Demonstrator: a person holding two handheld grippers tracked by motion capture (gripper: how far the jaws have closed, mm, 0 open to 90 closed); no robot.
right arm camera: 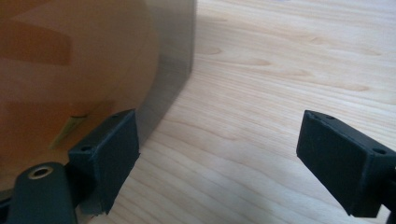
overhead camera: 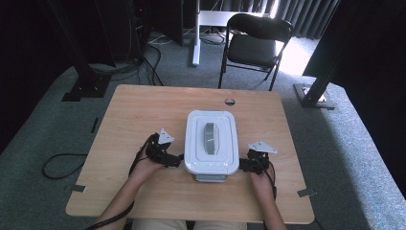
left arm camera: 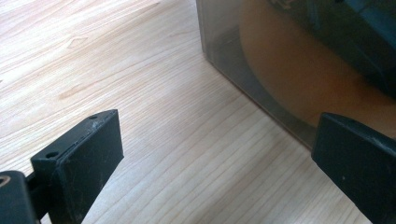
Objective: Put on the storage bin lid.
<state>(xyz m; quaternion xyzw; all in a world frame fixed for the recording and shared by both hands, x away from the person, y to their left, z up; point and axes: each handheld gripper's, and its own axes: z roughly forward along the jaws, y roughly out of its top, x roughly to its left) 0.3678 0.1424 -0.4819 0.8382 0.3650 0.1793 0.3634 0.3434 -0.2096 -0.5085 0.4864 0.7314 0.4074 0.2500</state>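
While both hands flanked it, the white-lidded box [overhead camera: 211, 142] sat at the middle of the wooden table [overhead camera: 143, 110], nearer the person's edge. Left gripper [overhead camera: 173, 159]: jaws spread, nothing between them, just beside the box's translucent left wall [left arm camera: 280, 70]. Right gripper [overhead camera: 246, 165]: jaws likewise spread and empty, beside the right wall [right arm camera: 93, 56]. Placement on opposite sides suggested readiness to steady or lift the box two-handed. Folding chair [overhead camera: 256, 40] stood beyond the far edge.

Floor: grey-green carpet [overhead camera: 344, 143], cables trailing.
Surface: light wood [overhead camera: 139, 110].
Chair: black folding chair [overhead camera: 253, 43] beyond it.
Backdrop: dark curtains [overhead camera: 306, 12].
Light: daylight patch at the chair.
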